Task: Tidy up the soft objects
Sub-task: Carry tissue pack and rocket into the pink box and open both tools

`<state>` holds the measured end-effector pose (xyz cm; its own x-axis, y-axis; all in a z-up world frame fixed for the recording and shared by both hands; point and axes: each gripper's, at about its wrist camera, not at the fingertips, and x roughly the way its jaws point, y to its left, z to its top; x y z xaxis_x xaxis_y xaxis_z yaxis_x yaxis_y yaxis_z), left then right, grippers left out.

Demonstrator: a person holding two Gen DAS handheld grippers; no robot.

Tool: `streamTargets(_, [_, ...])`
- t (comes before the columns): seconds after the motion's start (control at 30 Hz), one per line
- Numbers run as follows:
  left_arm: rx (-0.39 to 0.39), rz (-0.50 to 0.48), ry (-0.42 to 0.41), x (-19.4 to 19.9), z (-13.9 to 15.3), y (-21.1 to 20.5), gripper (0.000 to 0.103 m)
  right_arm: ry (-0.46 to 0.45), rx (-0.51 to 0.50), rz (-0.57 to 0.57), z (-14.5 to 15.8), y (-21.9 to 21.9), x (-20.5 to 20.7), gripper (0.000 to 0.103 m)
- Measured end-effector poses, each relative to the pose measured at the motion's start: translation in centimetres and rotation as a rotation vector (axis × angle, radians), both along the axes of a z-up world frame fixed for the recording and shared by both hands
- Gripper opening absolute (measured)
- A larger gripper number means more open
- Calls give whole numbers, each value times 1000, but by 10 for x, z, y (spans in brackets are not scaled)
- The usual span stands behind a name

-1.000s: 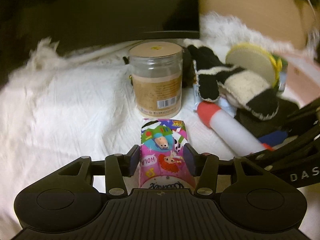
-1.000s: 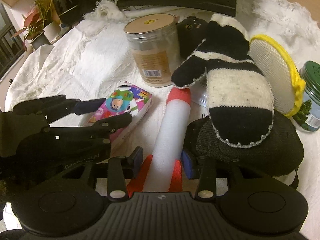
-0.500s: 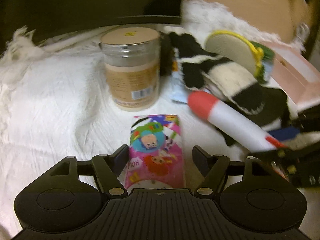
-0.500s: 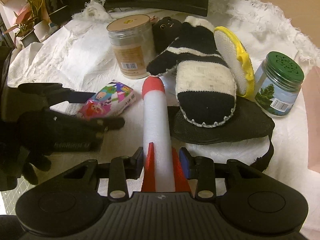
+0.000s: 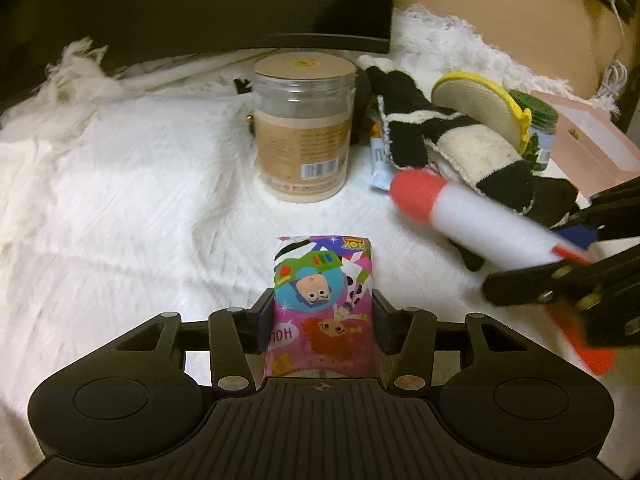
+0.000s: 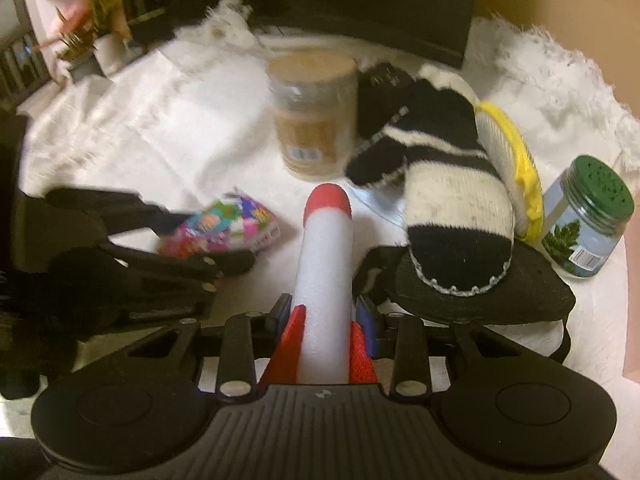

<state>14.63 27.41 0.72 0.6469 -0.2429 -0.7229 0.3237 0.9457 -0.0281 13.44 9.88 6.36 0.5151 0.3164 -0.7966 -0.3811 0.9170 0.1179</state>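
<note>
My left gripper (image 5: pixel 323 316) is shut on a pink cartoon-print tissue pack (image 5: pixel 324 304), which also shows in the right wrist view (image 6: pixel 224 228). My right gripper (image 6: pixel 324 316) is shut on a white foam rocket (image 6: pixel 326 272) with a red nose and red fins; it also shows in the left wrist view (image 5: pixel 472 220), held above the white cloth (image 5: pixel 140 200). A black-and-white striped mitten (image 6: pixel 444 184) lies on a dark knit item (image 6: pixel 480 292) to the right.
A clear jar with a tan lid (image 5: pixel 304 128) stands behind the tissue pack. A yellow-rimmed round pad (image 6: pixel 516 168) leans behind the mitten. A green-lidded jar (image 6: pixel 588 224) stands at far right. A pink box (image 5: pixel 592 148) and a dark monitor (image 5: pixel 200 0) border the cloth.
My left gripper opened half a second ago and has shut on the tissue pack again. The right gripper has shifted with the rocket, still held.
</note>
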Motion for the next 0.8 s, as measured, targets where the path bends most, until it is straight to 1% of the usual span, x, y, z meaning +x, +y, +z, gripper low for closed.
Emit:
streamTargets(0.1, [-20,11,5,-6,14,5,52,-19,54,11,29,-10,-8,34])
streamTargets(0.27, [-57,-4,-60,-11,51,7,51,-66,158,-38,77,-44,-14,34])
streamTargets(0.4, [-104,-36,-124,-8,86,-8,51,-123,186,-111,113,-87,-20,34])
streamTargets(0.47, [-153,-71,-147,-5,105,-23,51,-167,176,-163,131,-116,-24,34])
streamTargets(0.57, [-266,-143,-155,8,133,-56,52,-247,104,-284,156,-165,-28,34])
streamTargets(0.67, [-376,-245,-166,26,155,-108,53,-316,48,-405,177,-215,-29,34])
streamTargets(0.73, [-428,-285,-145,40,163,-152,53,-323,49,-484,184,-248,-25,34])
streamTargets(0.8, [-484,-331,-126,53,166,-193,56,-320,77,-529,184,-274,-17,34])
